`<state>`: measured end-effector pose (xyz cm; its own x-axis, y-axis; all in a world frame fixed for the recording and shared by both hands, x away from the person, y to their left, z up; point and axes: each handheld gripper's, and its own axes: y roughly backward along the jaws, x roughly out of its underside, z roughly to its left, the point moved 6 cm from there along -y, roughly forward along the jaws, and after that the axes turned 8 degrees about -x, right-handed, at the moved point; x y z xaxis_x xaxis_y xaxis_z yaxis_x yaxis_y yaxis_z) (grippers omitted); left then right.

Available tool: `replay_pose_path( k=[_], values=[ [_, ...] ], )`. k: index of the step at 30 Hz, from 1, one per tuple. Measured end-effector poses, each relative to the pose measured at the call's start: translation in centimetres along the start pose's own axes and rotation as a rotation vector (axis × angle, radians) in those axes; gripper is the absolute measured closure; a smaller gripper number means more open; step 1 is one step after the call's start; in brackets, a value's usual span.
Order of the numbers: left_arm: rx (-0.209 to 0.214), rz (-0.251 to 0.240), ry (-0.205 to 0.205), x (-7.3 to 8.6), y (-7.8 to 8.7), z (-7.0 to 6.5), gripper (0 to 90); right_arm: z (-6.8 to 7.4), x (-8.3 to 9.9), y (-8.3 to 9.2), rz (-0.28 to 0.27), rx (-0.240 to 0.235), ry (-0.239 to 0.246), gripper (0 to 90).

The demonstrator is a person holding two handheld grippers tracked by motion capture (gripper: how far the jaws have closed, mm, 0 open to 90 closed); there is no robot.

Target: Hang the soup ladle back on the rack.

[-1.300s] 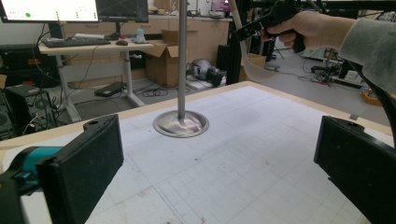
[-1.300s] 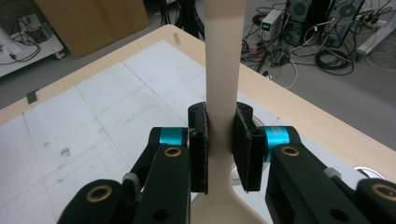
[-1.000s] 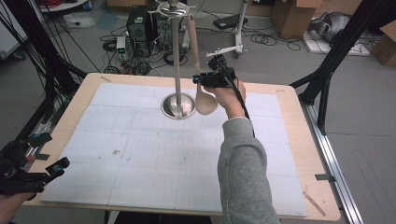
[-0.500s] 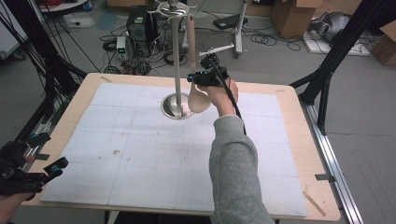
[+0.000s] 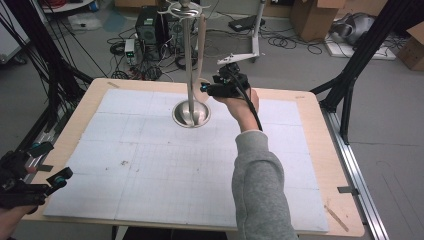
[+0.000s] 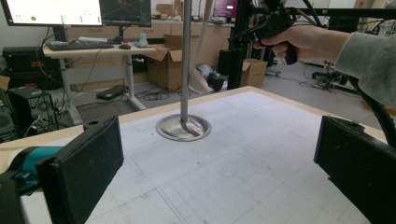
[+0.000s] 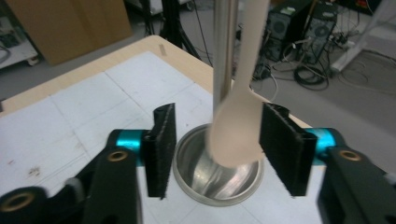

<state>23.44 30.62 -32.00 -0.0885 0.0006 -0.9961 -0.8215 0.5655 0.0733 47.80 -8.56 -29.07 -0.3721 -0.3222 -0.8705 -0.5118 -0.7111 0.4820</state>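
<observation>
Though no writing is readable, the spoon point(image 7: 238, 126) hangs from the stand point(image 5: 190, 112) at the surface's point(image 5: 310, 150) far middle, its bowl between the wide right tongs point(image 7: 215, 149), untouched. The left tongs point(image 6: 219, 163), also wide and empty, rest at the near left corner.

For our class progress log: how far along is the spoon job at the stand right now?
Done: the wooden spoon hangs beside the stand's pole, over its base. In hand: the right gripper is open around the bowl, not clamping. Left: closing or withdrawing; the left gripper waits open at the table edge.
</observation>
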Motion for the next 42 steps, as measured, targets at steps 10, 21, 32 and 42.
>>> replay_pose_path(
  k=[10,21,32,42],
  values=[
    [0.029,0.004,-0.002,-0.1,-2.0,-0.4,1.8,1.4,2.0,1.5,0.009,-0.075,0.060,0.0],
    [0.066,-0.002,0.001,-0.4,-4.2,-0.8,1.8,1.8,4.1,4.2,-0.079,-0.092,0.097,0.0],
    [0.072,-0.005,0.001,-0.4,-5.4,-0.9,1.8,2.2,6.4,7.3,-0.141,-0.100,0.102,0.0],
    [0.098,0.002,-0.002,0.1,-6.5,-1.5,1.8,1.9,10.0,11.8,-0.247,-0.085,0.033,0.0]
  ],
)
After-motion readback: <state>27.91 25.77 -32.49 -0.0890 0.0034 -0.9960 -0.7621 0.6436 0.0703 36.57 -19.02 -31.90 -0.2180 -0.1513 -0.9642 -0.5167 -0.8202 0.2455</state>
